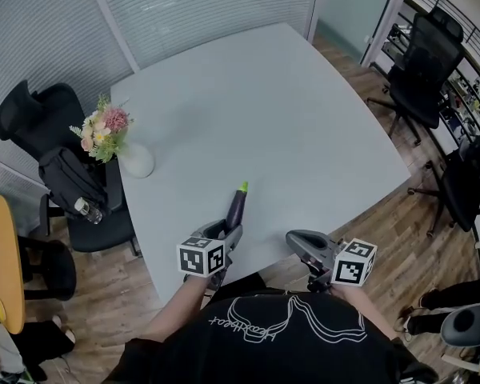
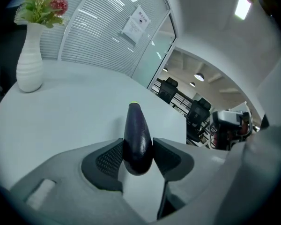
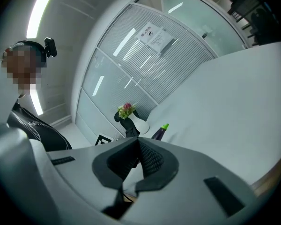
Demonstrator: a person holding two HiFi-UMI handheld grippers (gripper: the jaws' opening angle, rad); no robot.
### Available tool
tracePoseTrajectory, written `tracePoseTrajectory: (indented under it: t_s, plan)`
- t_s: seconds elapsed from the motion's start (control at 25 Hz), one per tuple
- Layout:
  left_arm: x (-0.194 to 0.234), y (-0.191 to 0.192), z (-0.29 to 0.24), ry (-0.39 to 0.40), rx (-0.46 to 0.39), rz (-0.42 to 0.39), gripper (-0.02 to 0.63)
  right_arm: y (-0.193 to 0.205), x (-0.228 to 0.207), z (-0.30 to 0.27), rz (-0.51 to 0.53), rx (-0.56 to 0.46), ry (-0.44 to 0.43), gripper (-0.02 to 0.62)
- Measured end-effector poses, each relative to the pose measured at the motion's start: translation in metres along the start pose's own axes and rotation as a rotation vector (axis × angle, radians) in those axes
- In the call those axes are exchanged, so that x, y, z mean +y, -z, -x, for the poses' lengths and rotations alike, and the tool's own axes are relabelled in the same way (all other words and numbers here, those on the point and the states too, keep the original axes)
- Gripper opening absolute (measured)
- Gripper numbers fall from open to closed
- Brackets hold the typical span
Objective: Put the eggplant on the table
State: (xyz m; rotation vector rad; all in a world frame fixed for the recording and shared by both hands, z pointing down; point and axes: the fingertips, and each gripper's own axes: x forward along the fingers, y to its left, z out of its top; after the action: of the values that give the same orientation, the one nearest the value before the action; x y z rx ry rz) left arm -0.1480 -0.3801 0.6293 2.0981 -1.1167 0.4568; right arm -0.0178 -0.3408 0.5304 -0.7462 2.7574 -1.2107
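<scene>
Nearest to us, at about 5 o'clock in the head view, our right hand-held gripper [image 1: 294,240] hangs at the near edge of the desk [image 1: 304,110]. Its dark pads are pressed together with nothing between them.

At 7 o'clock, our left hand-held gripper [image 1: 227,230] pinches the eggplant [image 1: 237,206] by its thick, rounded end, one pad on each flank. The eggplant is small, glossy and deep purple, almost black. It narrows towards a bright green cap at its far end, which points to about 12 o'clock, away from us. It sits low over the pale grey desk, just inside the near edge. We cannot tell whether it touches the surface.

Farther out, at 10 o'clock from the eggplant, a white ribbed vase [image 1: 137,161] with pink and cream flowers [image 1: 102,131] stands near the desk's left edge. Beyond that edge, at 9 o'clock, is a black office chair [image 1: 34,122] carrying a dark bag [image 1: 70,181]. More black chairs [image 1: 429,54] stand at 2 o'clock.
</scene>
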Motion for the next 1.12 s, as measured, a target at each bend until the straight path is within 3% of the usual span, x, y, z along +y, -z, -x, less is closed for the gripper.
tracePoseTrajectory:
  t_s: [0.52, 1.12]
  plan:
    - [0.027, 0.027, -0.016, -0.059, 0.090, -0.001, 0.206, 0.022, -0.009, 0.013, -0.065, -0.020, 0.036, 0.009]
    - [0.020, 0.028, -0.026, -0.087, 0.098, -0.038, 0.206, 0.049, -0.017, 0.038, -0.126, -0.013, 0.063, 0.009]
